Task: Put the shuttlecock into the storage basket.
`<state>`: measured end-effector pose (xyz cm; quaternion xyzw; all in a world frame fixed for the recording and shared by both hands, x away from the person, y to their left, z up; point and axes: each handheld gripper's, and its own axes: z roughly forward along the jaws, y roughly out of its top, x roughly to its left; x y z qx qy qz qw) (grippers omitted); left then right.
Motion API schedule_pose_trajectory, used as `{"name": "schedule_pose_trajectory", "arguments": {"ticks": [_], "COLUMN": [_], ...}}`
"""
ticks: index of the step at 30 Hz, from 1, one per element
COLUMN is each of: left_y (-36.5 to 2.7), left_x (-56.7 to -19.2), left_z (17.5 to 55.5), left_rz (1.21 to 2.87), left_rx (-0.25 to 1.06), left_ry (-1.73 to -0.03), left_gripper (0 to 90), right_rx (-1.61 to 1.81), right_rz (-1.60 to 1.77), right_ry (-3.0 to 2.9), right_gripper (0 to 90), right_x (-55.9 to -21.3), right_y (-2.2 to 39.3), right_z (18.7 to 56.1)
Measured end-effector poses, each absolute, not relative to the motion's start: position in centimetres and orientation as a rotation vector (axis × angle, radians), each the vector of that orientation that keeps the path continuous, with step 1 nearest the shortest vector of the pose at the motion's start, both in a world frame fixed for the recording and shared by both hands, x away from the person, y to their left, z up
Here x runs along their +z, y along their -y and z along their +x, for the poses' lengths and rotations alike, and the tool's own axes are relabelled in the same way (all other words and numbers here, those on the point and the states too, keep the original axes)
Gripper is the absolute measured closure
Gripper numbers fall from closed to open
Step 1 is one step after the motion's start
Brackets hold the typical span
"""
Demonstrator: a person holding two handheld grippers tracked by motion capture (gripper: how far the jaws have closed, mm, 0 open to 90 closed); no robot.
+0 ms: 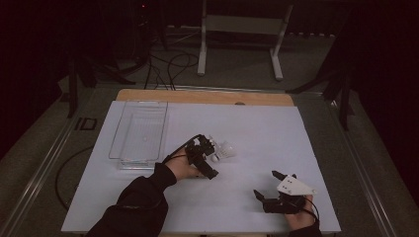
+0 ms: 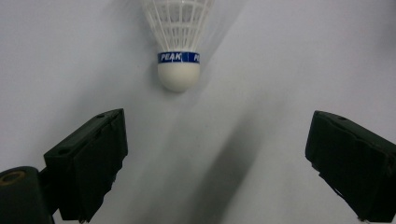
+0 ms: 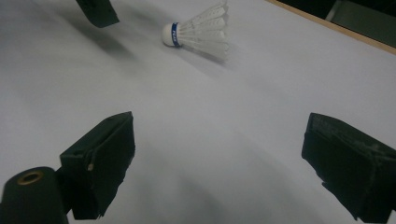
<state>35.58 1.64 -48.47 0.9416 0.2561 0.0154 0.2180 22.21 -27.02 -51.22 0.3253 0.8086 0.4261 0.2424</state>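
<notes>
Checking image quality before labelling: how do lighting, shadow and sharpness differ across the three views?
High view: dim, dark surround, shuttlecock small and soft. Left gripper view: bright, its blue band sharp, broad soft shadows on the white sheet. Right gripper view: feathers slightly blurred, soft shadows.

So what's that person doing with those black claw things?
A person holds a black two-jaw gripper in each hand over a white table. The left gripper is open, its jaws aimed at a white plastic shuttlecock with a blue band lying on its side, not yet touching it. The right gripper waits open nearby. A clear plastic tray sits at the left.
</notes>
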Motion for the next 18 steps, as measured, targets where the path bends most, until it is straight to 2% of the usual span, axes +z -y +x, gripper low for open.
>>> {"name": "schedule_pose_trajectory", "arguments": {"ticks": [18], "left_y": [-1.0], "left_x": [-49.2], "left_z": [37.4], "left_rz": [2.548], "left_rx": [0.041], "left_ry": [-0.787], "left_gripper": [27.8], "right_rx": [1.171], "right_rz": [0.886], "right_ry": [-2.221], "right_gripper": [9.5], "right_x": [-51.3], "right_y": [26.9], "right_z": [22.2]}}
